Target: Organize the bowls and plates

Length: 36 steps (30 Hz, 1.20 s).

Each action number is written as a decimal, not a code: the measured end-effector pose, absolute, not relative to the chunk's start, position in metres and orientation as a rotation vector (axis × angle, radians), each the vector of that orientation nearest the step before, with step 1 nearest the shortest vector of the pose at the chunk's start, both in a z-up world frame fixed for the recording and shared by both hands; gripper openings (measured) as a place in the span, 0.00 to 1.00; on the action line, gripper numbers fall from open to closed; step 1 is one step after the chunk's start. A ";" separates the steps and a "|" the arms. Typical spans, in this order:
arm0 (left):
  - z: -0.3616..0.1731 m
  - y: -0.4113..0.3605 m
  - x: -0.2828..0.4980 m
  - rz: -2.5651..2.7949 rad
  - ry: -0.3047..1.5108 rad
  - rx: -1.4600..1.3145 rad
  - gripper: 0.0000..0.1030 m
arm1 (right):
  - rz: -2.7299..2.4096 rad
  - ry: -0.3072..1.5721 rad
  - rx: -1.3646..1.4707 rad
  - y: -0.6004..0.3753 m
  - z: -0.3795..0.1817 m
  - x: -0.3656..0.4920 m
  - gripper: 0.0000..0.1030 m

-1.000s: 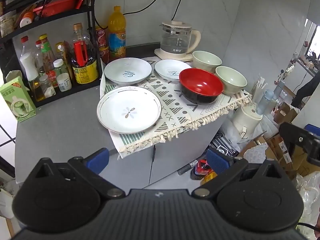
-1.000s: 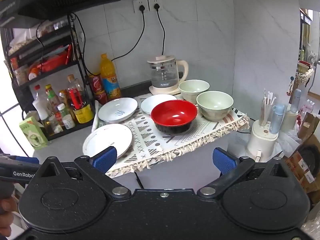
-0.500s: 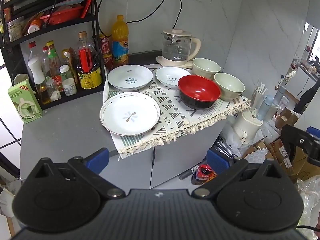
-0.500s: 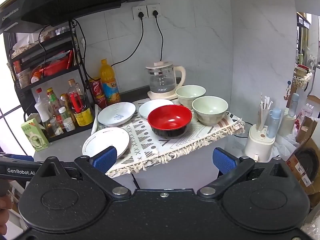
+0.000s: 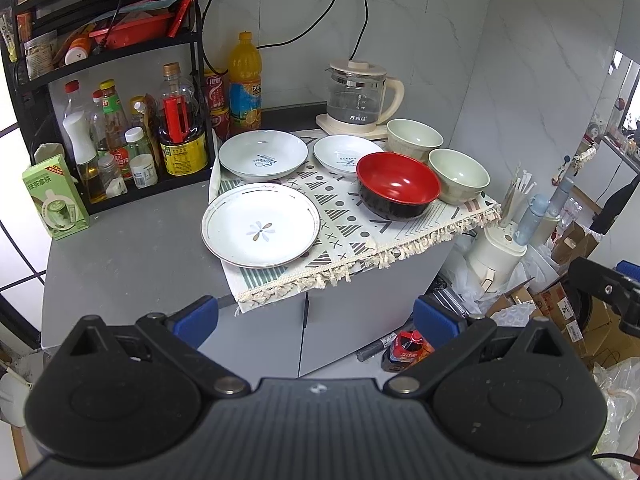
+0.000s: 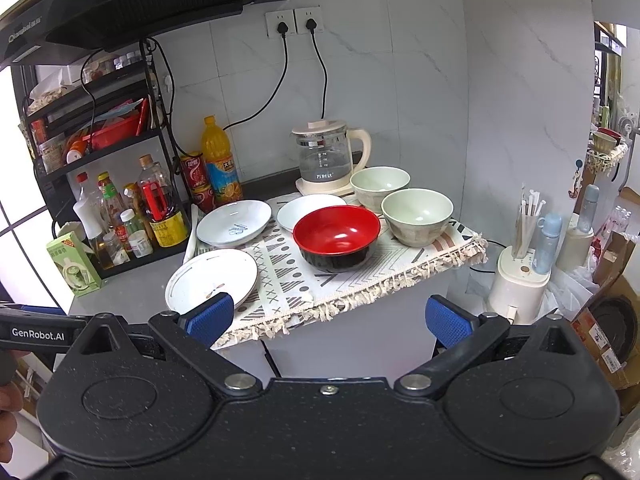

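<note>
Left wrist: plates (image 5: pixel 260 230) and bowls (image 5: pixel 397 189) lie beyond both jaws (spread, empty).

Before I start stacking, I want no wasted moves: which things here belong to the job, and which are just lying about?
Job: flower plate, two white dishes, red bowl, two green bowls.
Lying about: kettle, juice bottle, sauce bottles, green carton.

My left gripper (image 5: pixel 316 318) is matte black plastic with a ribbed plate in the middle, two round hubs, silver pivot screws, and blue textured pads (image 5: pixel 196 318) on the fingers. My right gripper (image 6: pixel 328 316) is speckled black, same round hubs and silver screws, dimpled blue pads (image 6: pixel 210 317), and beside it a black bar lettered GenRobot.AI in white
</note>
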<state>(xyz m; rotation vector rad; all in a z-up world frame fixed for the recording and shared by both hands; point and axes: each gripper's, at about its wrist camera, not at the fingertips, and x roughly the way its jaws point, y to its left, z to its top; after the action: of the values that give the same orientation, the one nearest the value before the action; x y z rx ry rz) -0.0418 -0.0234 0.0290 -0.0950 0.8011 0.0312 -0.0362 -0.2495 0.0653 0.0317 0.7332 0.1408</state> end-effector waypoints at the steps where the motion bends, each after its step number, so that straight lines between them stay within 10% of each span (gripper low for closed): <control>1: 0.029 -0.023 -0.042 0.032 0.802 -0.096 1.00 | 0.143 0.735 0.033 -0.250 0.065 -0.037 1.00; 36: 0.034 -0.032 -0.051 0.044 0.787 -0.080 1.00 | 0.175 0.730 0.024 -0.258 0.067 -0.042 1.00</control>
<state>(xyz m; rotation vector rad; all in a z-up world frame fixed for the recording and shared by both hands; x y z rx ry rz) -0.0513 -0.0318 0.0343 -0.0803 0.7868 0.0440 -0.0422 -0.2578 0.0672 0.0238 0.7298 0.1746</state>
